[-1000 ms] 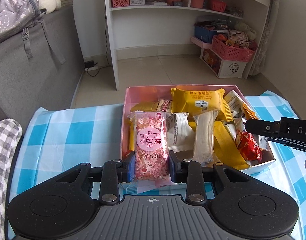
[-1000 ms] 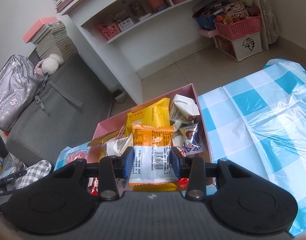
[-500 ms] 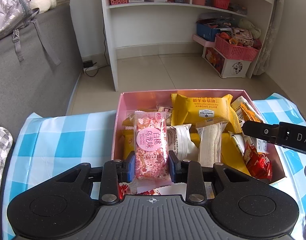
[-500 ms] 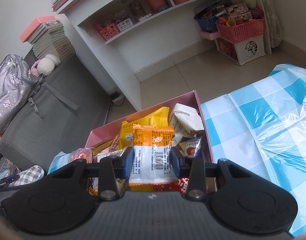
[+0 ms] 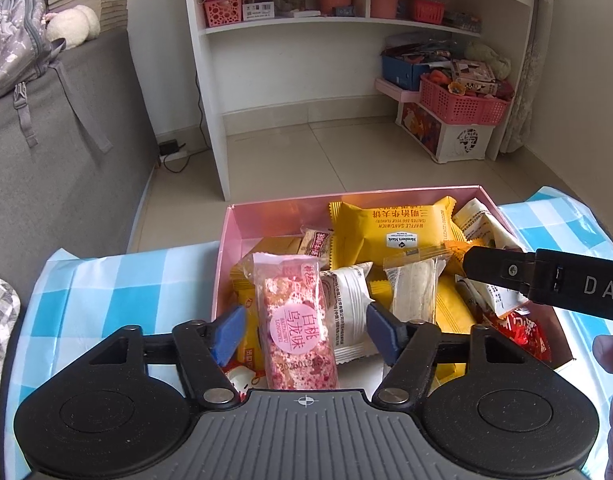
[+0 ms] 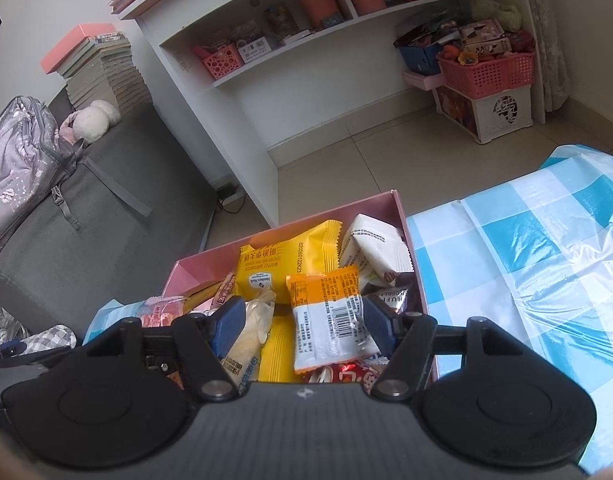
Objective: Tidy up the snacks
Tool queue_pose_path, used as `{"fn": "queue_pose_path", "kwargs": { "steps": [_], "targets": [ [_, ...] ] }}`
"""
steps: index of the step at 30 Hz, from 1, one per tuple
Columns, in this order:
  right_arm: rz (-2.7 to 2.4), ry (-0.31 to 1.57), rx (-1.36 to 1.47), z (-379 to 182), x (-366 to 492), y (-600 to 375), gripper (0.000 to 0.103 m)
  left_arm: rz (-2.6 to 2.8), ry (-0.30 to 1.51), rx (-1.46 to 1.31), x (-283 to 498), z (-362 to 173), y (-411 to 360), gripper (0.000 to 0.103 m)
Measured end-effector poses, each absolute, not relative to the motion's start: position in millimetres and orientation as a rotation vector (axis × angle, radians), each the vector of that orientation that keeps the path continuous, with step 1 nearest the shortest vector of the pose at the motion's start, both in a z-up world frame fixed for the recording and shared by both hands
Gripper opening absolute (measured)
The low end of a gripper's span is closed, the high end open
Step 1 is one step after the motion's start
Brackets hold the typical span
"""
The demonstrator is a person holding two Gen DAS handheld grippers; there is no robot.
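Observation:
A pink box [image 5: 246,216] holds several wrapped snacks. My left gripper [image 5: 304,334] is open over the box's near left part. A pink speckled snack bar [image 5: 294,320] lies between its blue pads without touching them. My right gripper [image 6: 298,326] is open over the same box [image 6: 382,200]. An orange and white packet [image 6: 330,316] lies loose between its pads, near the right pad. A yellow waffle packet [image 5: 390,228] lies at the box's back. The right gripper's black finger [image 5: 546,280] crosses the left wrist view.
The box stands on a table with a blue and white checked cloth [image 5: 118,280], which extends to the right [image 6: 538,264]. A grey sofa [image 5: 46,152] is on the left. A white shelf unit [image 5: 306,64] and a pink basket [image 5: 462,100] stand behind.
Both grippers have opened and let go of their snacks: the pink bar and the orange and white packet now lie in the box. Both had moved forward over the box.

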State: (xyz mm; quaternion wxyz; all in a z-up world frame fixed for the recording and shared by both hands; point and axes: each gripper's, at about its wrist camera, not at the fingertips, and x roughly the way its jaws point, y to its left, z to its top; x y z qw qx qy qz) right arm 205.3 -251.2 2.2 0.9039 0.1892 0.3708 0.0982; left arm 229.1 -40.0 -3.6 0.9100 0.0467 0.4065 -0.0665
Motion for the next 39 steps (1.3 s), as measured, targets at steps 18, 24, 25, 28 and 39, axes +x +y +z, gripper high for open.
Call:
{"fn": "queue_pose_path", "kwargs": {
  "steps": [18,24,25,28,39],
  "targets": [
    [0.129,0.779,0.304,30.7,147.2,-261.2,0.088,-0.117,0.829,0.06,136.6,23.5,-26.7,0.093],
    [0.115,0.8,0.239,39.1,118.2,-249.7,0.092,-0.081,0.857,0.043,98.6,27.2,-18.7,0.096],
    [0.117,0.805,0.23,40.3,114.2,-247.4,0.092,-0.076,0.863,0.039,90.4,27.8,-17.2,0.096],
    [0.131,0.807,0.199,45.1,95.8,-239.1,0.096,-0.055,0.873,0.04,71.1,31.3,-13.9,0.096],
    [0.101,0.844,0.108,44.4,57.1,-221.4,0.103,0.005,0.861,-0.023,29.2,36.3,4.1,0.1]
  ]
}}
